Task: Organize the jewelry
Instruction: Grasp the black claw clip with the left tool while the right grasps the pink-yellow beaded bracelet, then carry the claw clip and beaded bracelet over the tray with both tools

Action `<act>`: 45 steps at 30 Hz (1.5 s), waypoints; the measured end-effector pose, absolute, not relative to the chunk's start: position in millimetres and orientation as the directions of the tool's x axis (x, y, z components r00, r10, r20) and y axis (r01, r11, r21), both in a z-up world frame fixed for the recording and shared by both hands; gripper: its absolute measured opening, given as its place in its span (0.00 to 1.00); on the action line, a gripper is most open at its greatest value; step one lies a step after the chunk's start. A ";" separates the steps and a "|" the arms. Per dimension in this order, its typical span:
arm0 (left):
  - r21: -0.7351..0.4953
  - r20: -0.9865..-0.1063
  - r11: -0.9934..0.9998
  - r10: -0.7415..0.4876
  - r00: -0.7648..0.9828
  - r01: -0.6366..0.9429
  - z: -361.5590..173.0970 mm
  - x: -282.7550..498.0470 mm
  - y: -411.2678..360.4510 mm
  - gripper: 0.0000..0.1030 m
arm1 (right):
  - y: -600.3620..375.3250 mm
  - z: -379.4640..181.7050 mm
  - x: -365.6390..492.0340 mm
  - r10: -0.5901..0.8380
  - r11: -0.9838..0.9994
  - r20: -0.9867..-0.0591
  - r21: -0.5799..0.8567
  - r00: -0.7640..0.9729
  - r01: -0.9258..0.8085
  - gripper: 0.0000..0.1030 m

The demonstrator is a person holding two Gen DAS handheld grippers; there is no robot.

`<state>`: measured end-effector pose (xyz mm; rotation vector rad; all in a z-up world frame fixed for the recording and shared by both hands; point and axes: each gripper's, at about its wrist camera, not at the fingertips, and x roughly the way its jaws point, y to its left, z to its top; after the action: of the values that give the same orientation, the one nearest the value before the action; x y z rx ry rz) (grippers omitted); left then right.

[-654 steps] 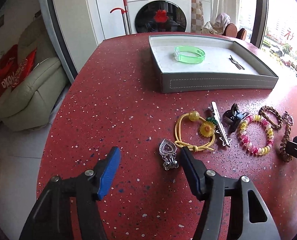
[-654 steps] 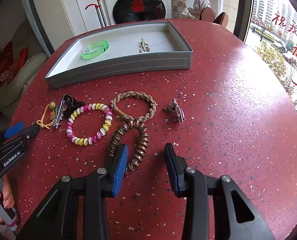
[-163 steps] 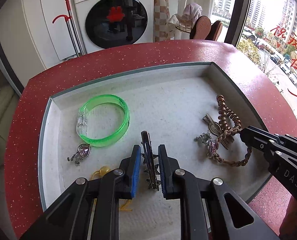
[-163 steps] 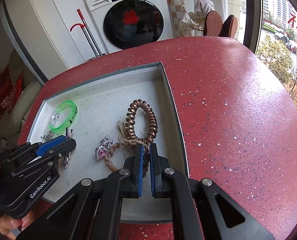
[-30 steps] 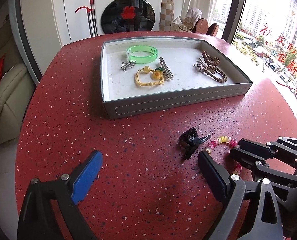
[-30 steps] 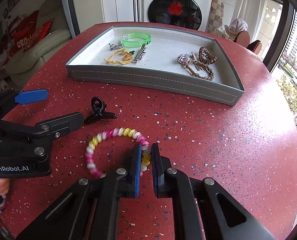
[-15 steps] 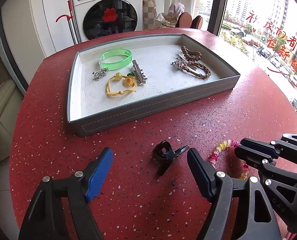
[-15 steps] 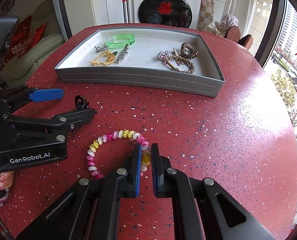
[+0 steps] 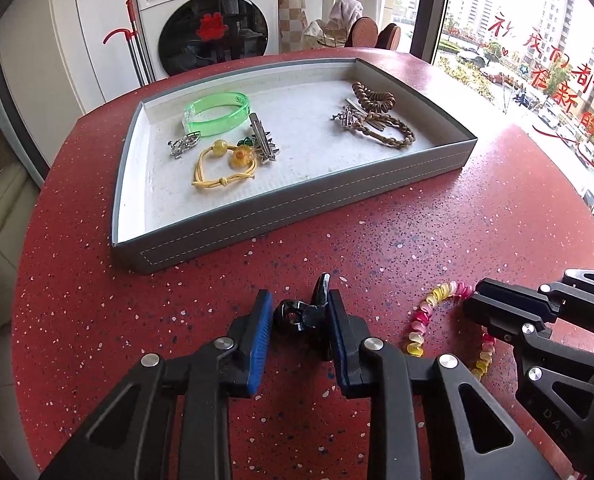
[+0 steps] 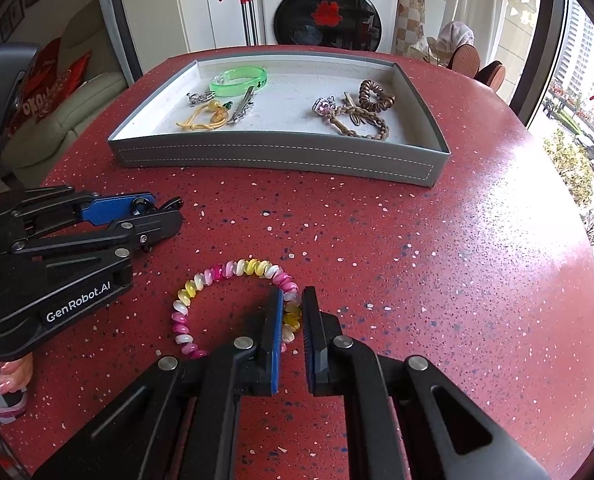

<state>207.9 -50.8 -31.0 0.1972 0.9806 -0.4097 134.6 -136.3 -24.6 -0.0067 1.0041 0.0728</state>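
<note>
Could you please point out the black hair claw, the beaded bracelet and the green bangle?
Hair claw (image 9: 297,314), left wrist view, its black body.
Beaded bracelet (image 10: 233,269), right wrist view, its far arc.
Green bangle (image 9: 221,120), left wrist view, its near wall.

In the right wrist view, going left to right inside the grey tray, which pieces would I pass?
Yellow hair tie → silver hair clip → pink heart charm → braided brown bracelet, all in the tray.
</note>
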 end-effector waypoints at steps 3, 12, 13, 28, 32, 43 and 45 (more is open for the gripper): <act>-0.027 -0.837 0.908 -0.249 0.487 0.418 -30.7 205.9 -49.8 0.44 | -138.0 -24.1 134.5 0.061 0.998 -0.843 0.035 0.534 -0.059 0.10; -0.035 -0.822 0.911 -0.260 0.507 0.411 -21.6 199.4 -45.4 0.41 | -143.2 -18.8 130.1 0.069 0.998 -0.835 0.051 0.546 -0.048 0.10; -0.039 -0.820 0.912 -0.263 0.509 0.409 -20.6 197.9 -43.9 0.41 | -144.3 -18.3 129.6 0.071 0.997 -0.834 0.054 0.547 -0.046 0.10; -0.104 -0.807 0.937 -0.276 0.522 0.335 -10.3 183.0 -10.7 0.41 | -160.3 -12.2 125.5 0.110 0.992 -0.821 0.126 0.560 -0.011 0.10; -0.106 -0.799 0.940 -0.275 0.535 0.325 -3.9 179.7 -8.2 0.41 | -164.1 -5.1 124.9 0.130 0.988 -0.811 0.154 0.570 -0.006 0.10; -0.129 -0.781 0.947 -0.279 0.559 0.293 10.6 178.3 -1.9 0.41 | -172.3 23.0 131.8 0.162 0.980 -0.775 0.198 0.611 -0.008 0.10; -0.130 -0.773 0.948 -0.281 0.569 0.290 14.4 181.0 -2.3 0.41 | -175.7 28.6 135.9 0.166 0.979 -0.769 0.204 0.617 -0.008 0.10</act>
<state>181.0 -2.3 14.4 0.0117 0.9055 -0.3352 135.9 -175.7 28.6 0.1879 0.9020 0.1007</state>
